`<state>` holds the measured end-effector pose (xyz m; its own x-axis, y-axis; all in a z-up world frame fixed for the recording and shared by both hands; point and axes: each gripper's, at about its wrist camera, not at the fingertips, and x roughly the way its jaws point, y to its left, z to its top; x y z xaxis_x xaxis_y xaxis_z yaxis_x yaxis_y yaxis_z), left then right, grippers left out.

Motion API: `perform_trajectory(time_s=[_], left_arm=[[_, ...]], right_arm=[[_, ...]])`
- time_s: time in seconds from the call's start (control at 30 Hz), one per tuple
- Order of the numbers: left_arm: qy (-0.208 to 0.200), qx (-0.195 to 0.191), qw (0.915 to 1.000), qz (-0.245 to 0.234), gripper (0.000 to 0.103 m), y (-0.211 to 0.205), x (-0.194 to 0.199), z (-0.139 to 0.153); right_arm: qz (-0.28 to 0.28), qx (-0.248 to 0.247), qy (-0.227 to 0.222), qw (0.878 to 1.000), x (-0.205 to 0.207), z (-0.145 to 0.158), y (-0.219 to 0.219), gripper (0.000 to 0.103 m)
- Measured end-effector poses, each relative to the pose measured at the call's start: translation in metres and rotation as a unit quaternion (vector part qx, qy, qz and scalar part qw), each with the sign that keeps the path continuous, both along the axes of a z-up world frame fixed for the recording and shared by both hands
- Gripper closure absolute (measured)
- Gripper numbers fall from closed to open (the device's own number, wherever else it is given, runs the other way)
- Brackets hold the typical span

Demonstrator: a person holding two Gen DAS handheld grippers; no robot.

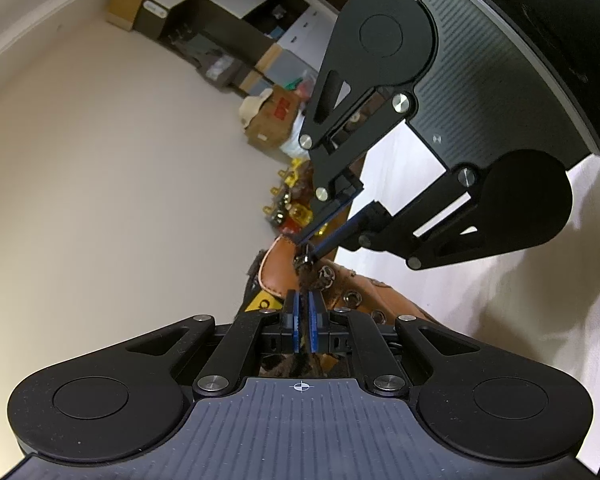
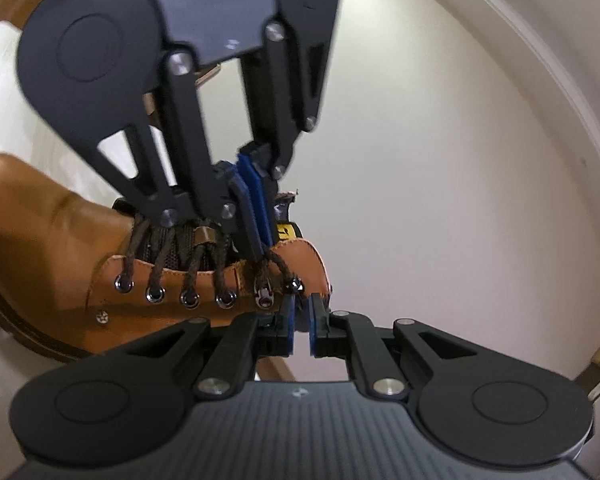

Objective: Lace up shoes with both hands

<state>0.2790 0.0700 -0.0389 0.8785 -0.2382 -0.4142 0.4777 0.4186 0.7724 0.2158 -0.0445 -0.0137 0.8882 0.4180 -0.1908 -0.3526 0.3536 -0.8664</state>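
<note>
The left gripper (image 1: 304, 322) has its blue-padded fingers nearly shut on the dark brown braided lace (image 2: 270, 264), holding it taut above the tan leather boot (image 2: 52, 240). Just beyond, the right gripper (image 2: 300, 322) stands slightly parted at the top metal hook (image 2: 295, 283), seemingly to seat the lace there.

Cardboard boxes (image 1: 274, 120) and dark shelving (image 1: 220, 40) line the wall (image 1: 100, 180).

Both grippers are matte black, with round pivot discs and silver screws. Their fingers (image 1: 314, 322) carry blue pads.
</note>
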Motion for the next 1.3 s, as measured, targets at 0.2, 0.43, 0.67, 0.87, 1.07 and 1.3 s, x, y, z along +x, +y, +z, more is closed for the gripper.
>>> perform_trajectory(time_s=[0.2,0.43,0.67,0.87,1.07,1.3], left_arm=[[0.001,-0.001,1.0,-0.004,0.094,-0.001,0.023,0.018],[-0.002,-0.009,1.0,-0.003,0.094,0.003,0.028,0.022],[-0.002,0.002,1.0,-0.008,0.094,0.0,0.03,0.02],[-0.005,-0.001,1.0,-0.006,0.094,0.0,0.034,0.021],[0.008,-0.025,0.9996,-0.012,0.094,-0.002,0.043,0.027],[0.024,-0.06,0.9977,-0.02,0.093,0.001,0.048,0.035]], right_arm=[[0.007,-0.026,-0.017,1.0,-0.001,-0.004,0.002,0.096],[0.012,-0.046,-0.019,0.999,-0.003,-0.002,0.002,0.096],[0.031,-0.092,-0.015,0.995,-0.001,0.002,0.004,0.097],[0.049,-0.144,-0.006,0.988,0.001,0.009,0.009,0.098],[0.018,-0.075,0.055,0.996,0.002,0.016,-0.001,0.101],[-0.029,0.015,0.137,0.99,0.003,0.015,-0.017,0.101]])
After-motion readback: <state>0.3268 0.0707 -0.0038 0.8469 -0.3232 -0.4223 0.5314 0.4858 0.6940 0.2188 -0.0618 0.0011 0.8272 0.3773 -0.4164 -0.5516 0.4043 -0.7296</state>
